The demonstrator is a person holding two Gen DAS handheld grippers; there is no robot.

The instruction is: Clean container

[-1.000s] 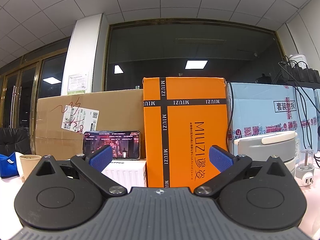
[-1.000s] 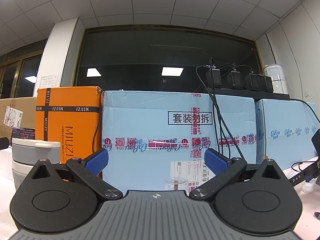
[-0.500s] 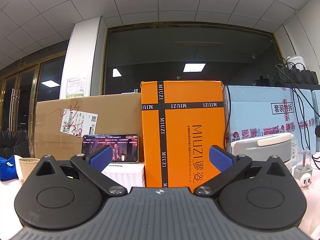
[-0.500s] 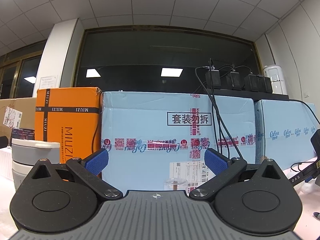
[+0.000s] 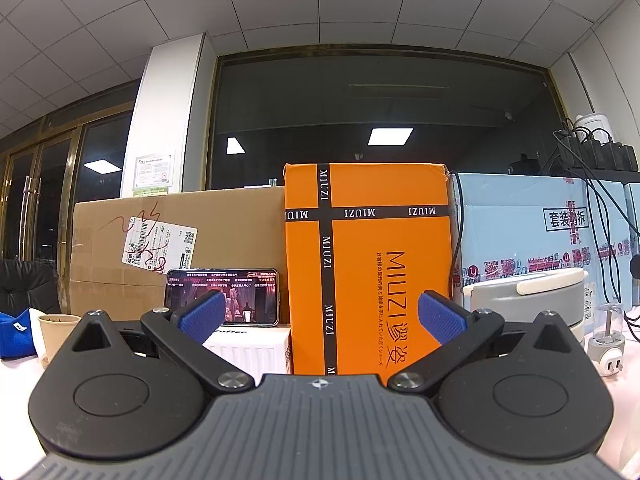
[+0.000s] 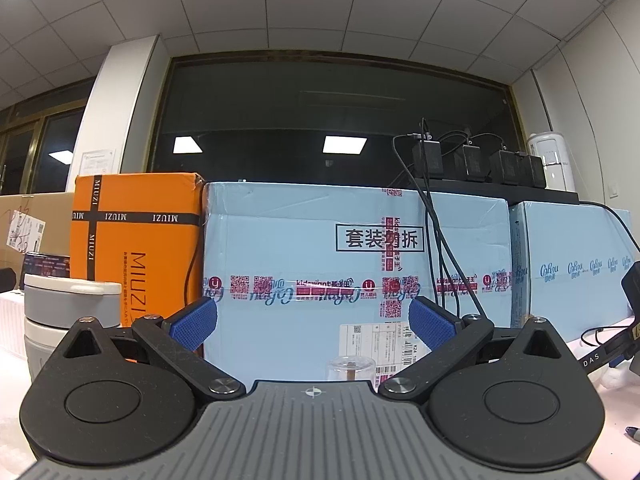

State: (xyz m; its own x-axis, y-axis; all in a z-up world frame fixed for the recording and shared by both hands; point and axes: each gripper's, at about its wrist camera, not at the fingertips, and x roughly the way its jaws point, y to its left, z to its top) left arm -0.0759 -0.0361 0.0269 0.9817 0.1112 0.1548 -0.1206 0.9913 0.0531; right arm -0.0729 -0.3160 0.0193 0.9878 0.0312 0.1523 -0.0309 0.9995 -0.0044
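Container [image 5: 532, 300] R of MIUZI box [image 5: 368, 264]; phone [image 5: 222, 297] L, on white box [image 5: 250, 346], before cardboard box [image 5: 176, 248].

Orange box [image 5: 368, 268] taken as landmark; it stands square ahead and blocks forward travel. Left of it: brown carton [image 5: 180, 248], phone [image 5: 223, 297] on white box [image 5: 250, 346], paper cup [image 5: 56, 330]. Right of it: grey container [image 5: 528, 300], blue carton [image 6: 352, 264] hung with cables [image 6: 444, 248], small clear jar [image 6: 351, 368]. Free room lies above all of these.
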